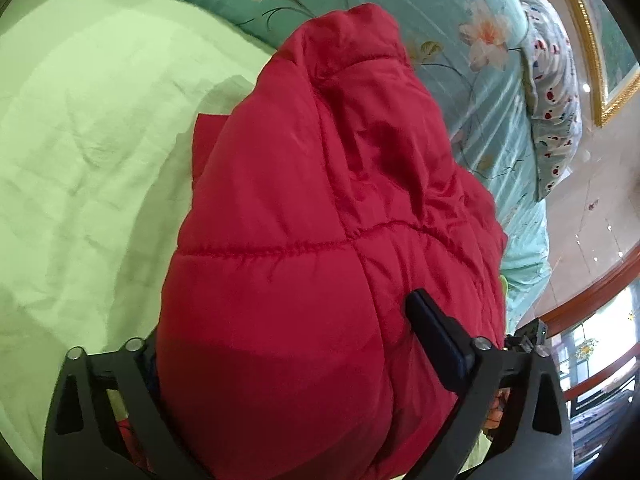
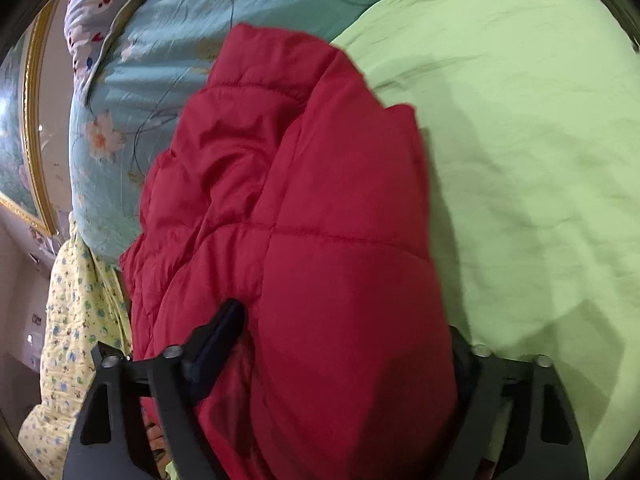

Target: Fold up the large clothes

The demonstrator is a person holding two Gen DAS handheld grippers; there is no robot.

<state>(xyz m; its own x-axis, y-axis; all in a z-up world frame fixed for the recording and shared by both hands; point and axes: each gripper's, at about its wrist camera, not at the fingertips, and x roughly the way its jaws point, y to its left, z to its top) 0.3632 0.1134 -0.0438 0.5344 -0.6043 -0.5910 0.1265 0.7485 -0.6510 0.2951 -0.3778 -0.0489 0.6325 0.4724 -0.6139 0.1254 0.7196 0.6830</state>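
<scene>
A puffy red quilted jacket [image 1: 320, 200] lies bunched on the bed, its collar end away from me. In the left wrist view a thick fold of it fills my left gripper [image 1: 288, 320]. The right fingertip [image 1: 424, 312] presses into its side, and the left finger is buried under the fabric. In the right wrist view the same jacket [image 2: 320, 220] bulges through my right gripper [image 2: 344, 320]. The left fingertip [image 2: 230, 316] dents the padding and the right finger is hidden behind the fold.
A light green sheet [image 1: 80, 160] covers the bed beside the jacket. A teal flowered quilt [image 1: 460, 60] lies past the collar, with a spotted pillow [image 1: 556, 100] at its end. A yellow patterned cloth [image 2: 76, 320] hangs at the bed's edge by the tiled floor [image 1: 592, 220].
</scene>
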